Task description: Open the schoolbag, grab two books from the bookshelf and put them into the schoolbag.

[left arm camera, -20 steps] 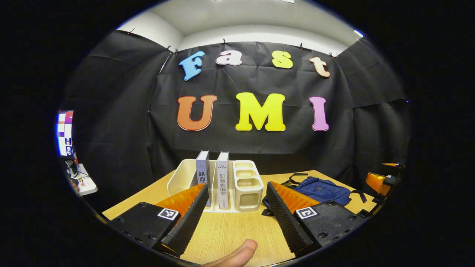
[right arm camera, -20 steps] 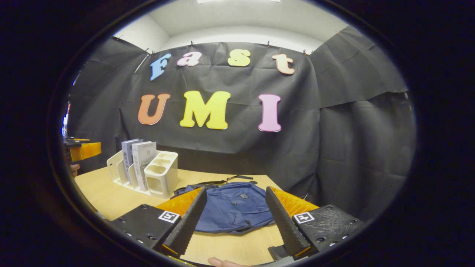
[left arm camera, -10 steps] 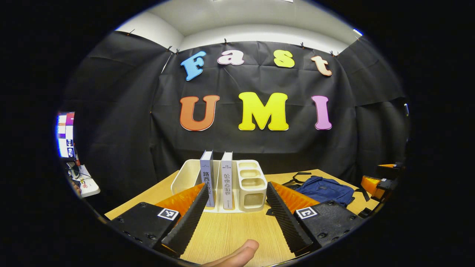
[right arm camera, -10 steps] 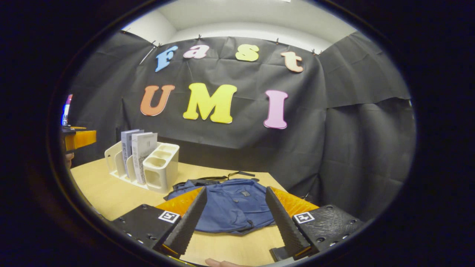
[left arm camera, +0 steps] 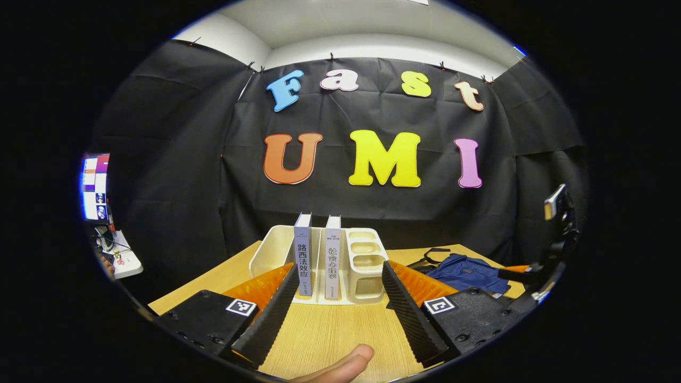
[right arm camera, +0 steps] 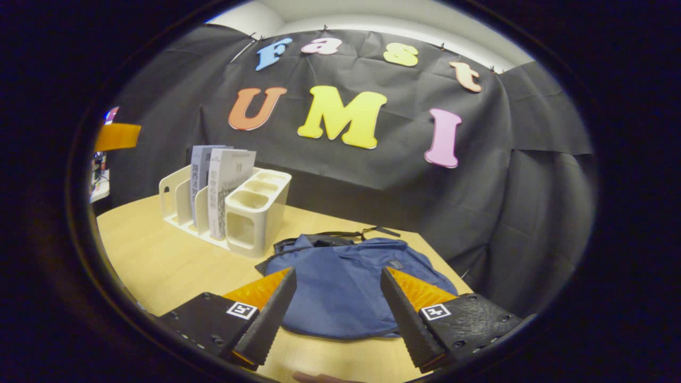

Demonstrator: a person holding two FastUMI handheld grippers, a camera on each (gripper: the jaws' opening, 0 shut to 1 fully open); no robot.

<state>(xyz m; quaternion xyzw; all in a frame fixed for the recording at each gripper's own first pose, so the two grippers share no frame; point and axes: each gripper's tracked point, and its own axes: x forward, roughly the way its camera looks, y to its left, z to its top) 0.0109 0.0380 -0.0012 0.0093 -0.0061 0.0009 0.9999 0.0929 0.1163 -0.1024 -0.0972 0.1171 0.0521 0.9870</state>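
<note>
While the schoolbag (right arm camera: 340, 287) lies flat and zipped on the wooden table (right arm camera: 159, 266), the right gripper (right arm camera: 334, 314) hovers just above its near edge, fingers spread apart with nothing between them. Beside the bag, to its left in the right gripper view, stands the white bookshelf (right arm camera: 234, 213), holding 2 books (right arm camera: 221, 186) upright in its slots. From the left gripper view, the left gripper (left arm camera: 336, 311) faces that bookshelf (left arm camera: 340, 260) over the table, fingers also wide apart and empty, with a thumb (left arm camera: 340, 367) showing below. The books (left arm camera: 317, 255) stand spine-out there, the bag (left arm camera: 468, 271) farther right.
</note>
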